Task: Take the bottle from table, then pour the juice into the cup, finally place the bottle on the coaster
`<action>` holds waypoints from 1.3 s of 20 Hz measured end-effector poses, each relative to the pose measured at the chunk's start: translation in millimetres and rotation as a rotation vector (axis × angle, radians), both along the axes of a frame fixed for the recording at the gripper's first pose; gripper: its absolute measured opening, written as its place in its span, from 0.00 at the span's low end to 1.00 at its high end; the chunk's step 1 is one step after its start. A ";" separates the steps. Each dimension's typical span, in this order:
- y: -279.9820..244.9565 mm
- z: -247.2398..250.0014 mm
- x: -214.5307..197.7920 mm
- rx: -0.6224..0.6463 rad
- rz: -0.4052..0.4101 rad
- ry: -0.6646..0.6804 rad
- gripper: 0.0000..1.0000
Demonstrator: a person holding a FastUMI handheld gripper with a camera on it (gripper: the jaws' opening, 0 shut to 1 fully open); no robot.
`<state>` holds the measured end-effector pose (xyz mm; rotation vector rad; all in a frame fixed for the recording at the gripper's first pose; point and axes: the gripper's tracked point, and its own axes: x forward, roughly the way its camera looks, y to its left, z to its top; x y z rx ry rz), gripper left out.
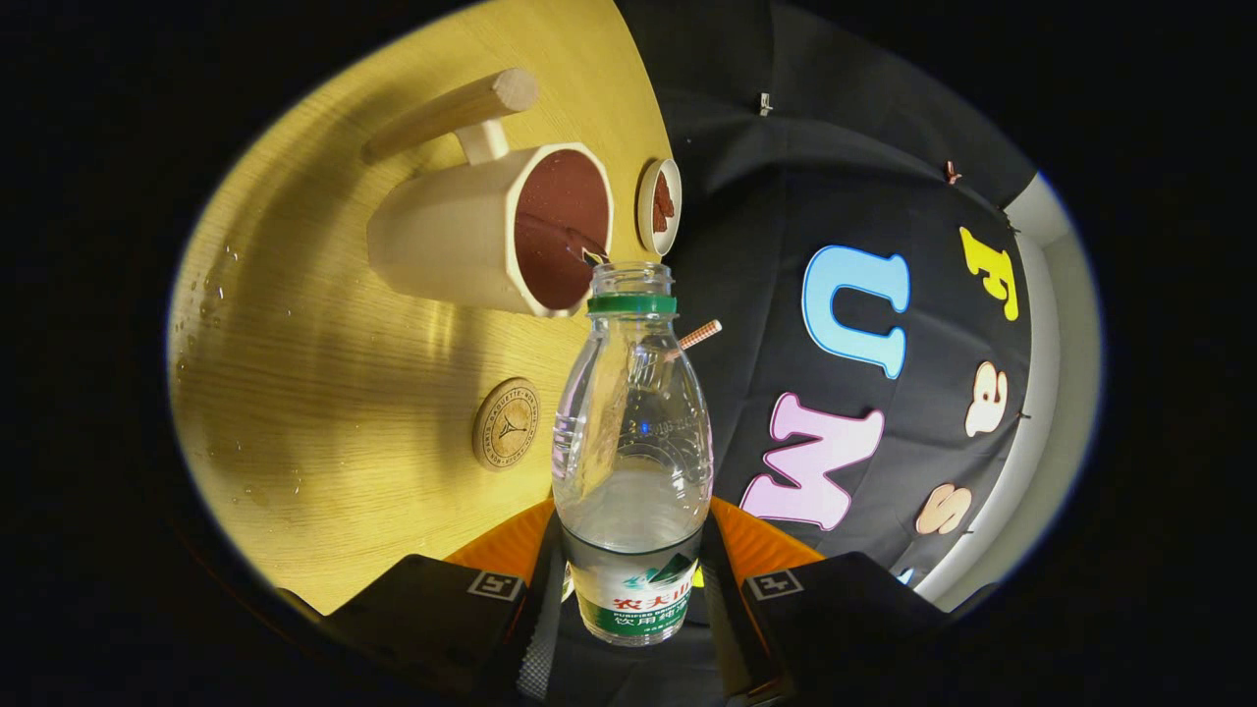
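Clear plastic bottle (632, 462) sits clamped between both fingers of the gripper (633, 599), uncapped, its mouth at the cup's (491, 231) rim. Coaster (506, 424) lies on the wooden counter (324, 393) beside the bottle, near the edge.

Warm light is falling brightly on the wooden table (324, 393), glaring in pale streaks near the cup (471, 236). The clear bottle (633, 462) is catching small highlights. Fisheye distortion is bending everything toward the edges, where the picture is dimming and blurring; the claw (633, 599) is sitting in shadow.
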<state>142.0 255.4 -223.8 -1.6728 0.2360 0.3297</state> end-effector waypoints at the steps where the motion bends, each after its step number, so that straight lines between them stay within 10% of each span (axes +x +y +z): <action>1: -0.1 0.5 -0.2 -0.004 0.001 -0.001 0.67; 26: 0.8 30.9 7.1 -0.141 0.049 -0.085 0.67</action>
